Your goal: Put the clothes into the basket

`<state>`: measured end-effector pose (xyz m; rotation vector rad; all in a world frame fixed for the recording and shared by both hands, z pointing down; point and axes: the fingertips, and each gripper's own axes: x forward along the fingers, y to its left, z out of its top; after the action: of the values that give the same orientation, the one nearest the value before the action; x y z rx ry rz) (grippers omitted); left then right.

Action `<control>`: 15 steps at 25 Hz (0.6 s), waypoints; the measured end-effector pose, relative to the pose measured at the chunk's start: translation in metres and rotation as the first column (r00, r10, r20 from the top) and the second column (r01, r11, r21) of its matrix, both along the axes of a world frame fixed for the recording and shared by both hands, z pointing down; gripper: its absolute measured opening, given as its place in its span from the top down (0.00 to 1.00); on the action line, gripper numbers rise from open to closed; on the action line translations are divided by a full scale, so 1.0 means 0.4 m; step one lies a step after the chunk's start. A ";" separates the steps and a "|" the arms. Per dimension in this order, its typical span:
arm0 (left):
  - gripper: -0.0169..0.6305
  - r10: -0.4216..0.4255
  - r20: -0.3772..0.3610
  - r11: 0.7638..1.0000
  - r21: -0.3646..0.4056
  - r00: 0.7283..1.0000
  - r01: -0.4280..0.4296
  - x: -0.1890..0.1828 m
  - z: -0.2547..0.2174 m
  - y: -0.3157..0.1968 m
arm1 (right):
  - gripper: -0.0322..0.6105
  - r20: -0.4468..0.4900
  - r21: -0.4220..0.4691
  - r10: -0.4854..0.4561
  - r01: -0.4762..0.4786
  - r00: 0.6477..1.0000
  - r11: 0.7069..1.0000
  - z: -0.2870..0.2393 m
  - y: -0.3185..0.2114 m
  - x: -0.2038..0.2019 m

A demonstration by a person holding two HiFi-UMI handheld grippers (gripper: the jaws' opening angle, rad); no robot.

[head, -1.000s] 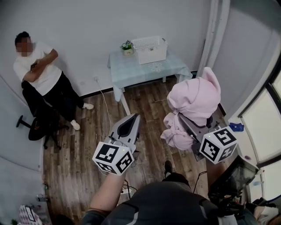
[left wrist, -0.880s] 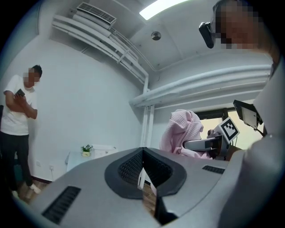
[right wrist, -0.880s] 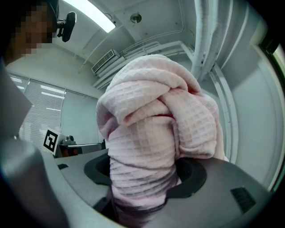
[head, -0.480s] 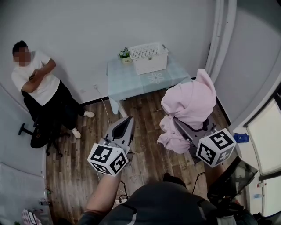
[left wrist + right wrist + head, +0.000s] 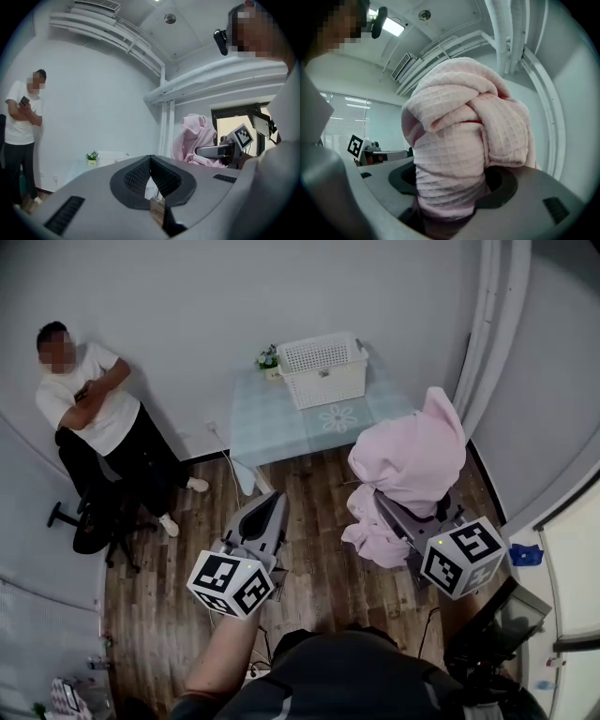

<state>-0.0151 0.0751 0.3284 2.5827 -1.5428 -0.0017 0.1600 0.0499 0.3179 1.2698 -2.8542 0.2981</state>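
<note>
A pink waffle-knit garment point(image 5: 412, 460) is bunched up and hangs in the air over the wooden floor, with my right gripper point(image 5: 386, 504) shut on it. In the right gripper view the cloth point(image 5: 459, 140) fills the space between the jaws and hides the fingertips. My left gripper point(image 5: 275, 502) is held beside it at the left, shut with nothing in it point(image 5: 150, 159). The white slatted basket point(image 5: 328, 385) stands at the back of a small table point(image 5: 281, 427) with a pale blue cloth, well beyond both grippers.
A small potted plant point(image 5: 270, 359) stands left of the basket. A person point(image 5: 89, 409) sits on a chair against the left wall. White pipes point(image 5: 492, 324) run up the right wall. A cable point(image 5: 225, 465) trails over the floor near the table.
The head view has drifted, so the table and basket sit slightly lower and further right in it. Both grippers keep their pose, and the pink garment stays gripped.
</note>
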 end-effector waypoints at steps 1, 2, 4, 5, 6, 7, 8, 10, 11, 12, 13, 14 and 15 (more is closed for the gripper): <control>0.96 -0.004 0.006 1.000 -0.001 1.000 0.004 0.000 -0.002 -0.008 | 0.46 0.008 0.000 -0.005 0.005 1.000 1.000 -0.002 -0.008 0.000; 0.96 -0.008 0.009 1.000 -0.002 1.000 0.008 -0.003 -0.002 -0.005 | 0.46 0.011 0.002 -0.010 0.010 1.000 1.000 -0.004 -0.003 -0.002; 0.96 -0.009 0.006 1.000 0.003 1.000 0.009 0.000 0.001 0.008 | 0.46 0.005 0.008 -0.009 0.009 1.000 1.000 -0.004 0.010 0.002; 0.96 -0.006 0.006 1.000 0.011 1.000 0.006 0.004 0.003 0.011 | 0.46 0.002 0.013 -0.004 0.004 1.000 1.000 -0.002 0.011 0.006; 0.96 -0.004 0.010 1.000 0.018 1.000 0.004 0.006 0.006 0.010 | 0.46 0.003 0.016 0.002 -0.002 1.000 1.000 0.002 0.008 0.008; 0.96 -0.004 0.014 1.000 0.023 1.000 0.004 0.004 0.010 0.006 | 0.46 0.007 0.016 0.006 -0.006 1.000 1.000 0.008 0.002 0.007; 0.96 -0.009 0.014 1.000 0.022 1.000 0.008 -0.002 0.017 -0.005 | 0.46 0.009 0.013 0.008 -0.009 1.000 1.000 0.015 -0.007 0.005; 0.96 -0.019 -0.005 1.000 0.012 1.000 0.019 -0.025 0.028 -0.048 | 0.46 -0.007 0.004 0.016 -0.016 1.000 1.000 0.022 -0.043 -0.006; 0.96 -0.020 -0.017 1.000 0.008 1.000 0.020 -0.041 0.030 -0.081 | 0.46 -0.017 0.004 0.022 -0.022 1.000 1.000 0.020 -0.071 -0.018; 0.96 -0.017 -0.024 1.000 0.008 1.000 0.018 -0.060 0.029 -0.116 | 0.46 -0.024 0.007 0.030 -0.029 0.999 1.000 0.016 -0.104 -0.034; 0.96 -0.012 -0.029 1.000 0.010 1.000 0.012 -0.077 0.027 -0.149 | 0.46 -0.026 0.009 0.036 -0.036 0.999 0.999 0.012 -0.134 -0.051; 0.96 -0.006 -0.033 1.000 0.011 0.999 0.007 -0.093 0.027 -0.176 | 0.46 -0.025 0.008 0.041 -0.041 0.999 0.999 0.010 -0.161 -0.068; 0.96 -0.001 -0.038 1.000 0.012 0.999 0.001 -0.107 0.028 -0.199 | 0.46 -0.024 0.005 0.044 -0.044 0.999 0.999 0.009 -0.182 -0.083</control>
<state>-0.0579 -0.0047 0.3397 2.5754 -1.5359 -0.0607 0.1270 -0.0227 0.3217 1.3299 -2.8120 0.2751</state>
